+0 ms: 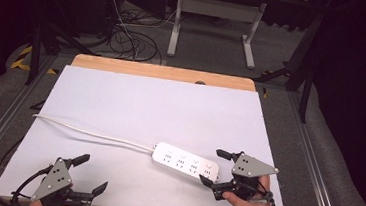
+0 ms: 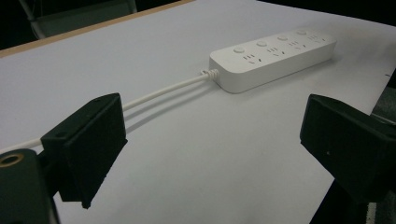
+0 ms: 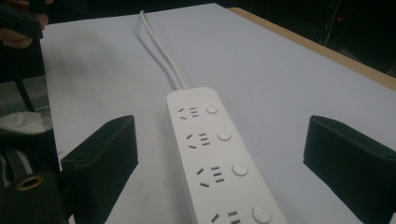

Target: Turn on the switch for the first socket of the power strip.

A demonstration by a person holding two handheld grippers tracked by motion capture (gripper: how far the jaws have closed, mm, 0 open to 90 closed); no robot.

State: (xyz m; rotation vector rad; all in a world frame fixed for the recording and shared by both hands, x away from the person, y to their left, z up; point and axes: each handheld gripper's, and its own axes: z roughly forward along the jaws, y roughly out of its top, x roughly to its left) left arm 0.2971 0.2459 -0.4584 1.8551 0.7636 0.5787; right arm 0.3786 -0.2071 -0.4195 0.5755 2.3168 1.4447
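My left gripper (image 1: 87, 174) sits at the near left corner of the white-covered table (image 1: 121, 102), its two black jaws spread wide with nothing between them, pointing rightward across the sheet. From there the thin white power cable (image 1: 93, 134) runs in from the table's left edge and slants toward the near right, ending in the white plastic four-socket power strip (image 1: 186, 162). In my left gripper view the strip (image 2: 273, 58) lies well ahead and apart from my jaws, its cable end turned toward me. The strip's long axis runs left to right across the table, tilted so that its right end comes nearer to me. That right end is where my right gripper (image 1: 214, 167) stands: its jaws are also spread wide and hold nothing, one beyond the strip's tip and one on the near side of it, so the strip's end lies between them. In my right gripper view the strip (image 3: 219, 154) runs straight away from me down the middle of the gap, sockets and round buttons facing up. I judge the right gripper far the nearer one, already lined up along the strip's length to close across its width.
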